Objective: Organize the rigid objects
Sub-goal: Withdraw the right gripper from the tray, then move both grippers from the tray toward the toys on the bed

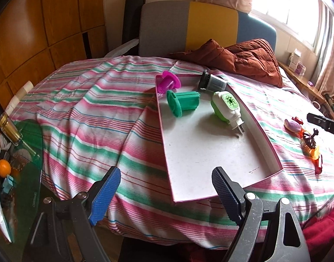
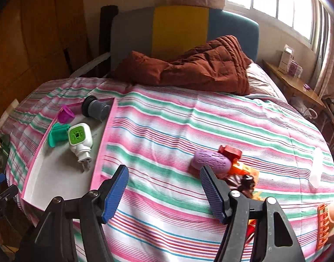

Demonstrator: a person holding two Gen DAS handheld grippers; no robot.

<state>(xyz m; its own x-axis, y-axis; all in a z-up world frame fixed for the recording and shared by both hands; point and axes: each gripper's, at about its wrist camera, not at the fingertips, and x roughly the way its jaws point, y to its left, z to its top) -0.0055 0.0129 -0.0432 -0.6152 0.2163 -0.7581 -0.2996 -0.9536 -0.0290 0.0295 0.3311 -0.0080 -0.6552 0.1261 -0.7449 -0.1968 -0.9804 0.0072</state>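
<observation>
A pink-rimmed white tray (image 1: 201, 152) (image 2: 57, 174) lies on the striped bed. In it lie a magenta cup (image 1: 168, 81) (image 2: 66, 114), a green spool (image 1: 182, 102) (image 2: 56, 134), a dark grey cylinder (image 1: 211, 81) (image 2: 95, 108) and a white-and-green plug-in device (image 1: 226, 108) (image 2: 80, 140). To the tray's right on the blanket rest a purple oval piece (image 1: 292, 125) (image 2: 211, 160), a red block (image 2: 230, 151) and orange and dark toy parts (image 1: 310, 146) (image 2: 243, 174). My left gripper (image 1: 165, 185) is open over the tray's near-left corner, holding nothing. My right gripper (image 2: 163, 185) is open above the blanket, just left of the purple piece.
A rust-brown quilt (image 1: 238, 59) (image 2: 199, 67) lies at the headboard. A glass side table (image 1: 18, 170) on the left carries a bottle, an orange and small items. A wooden nightstand (image 2: 297, 85) stands at the right. An orange ribbed toy (image 2: 326, 220) lies at the bed's near right.
</observation>
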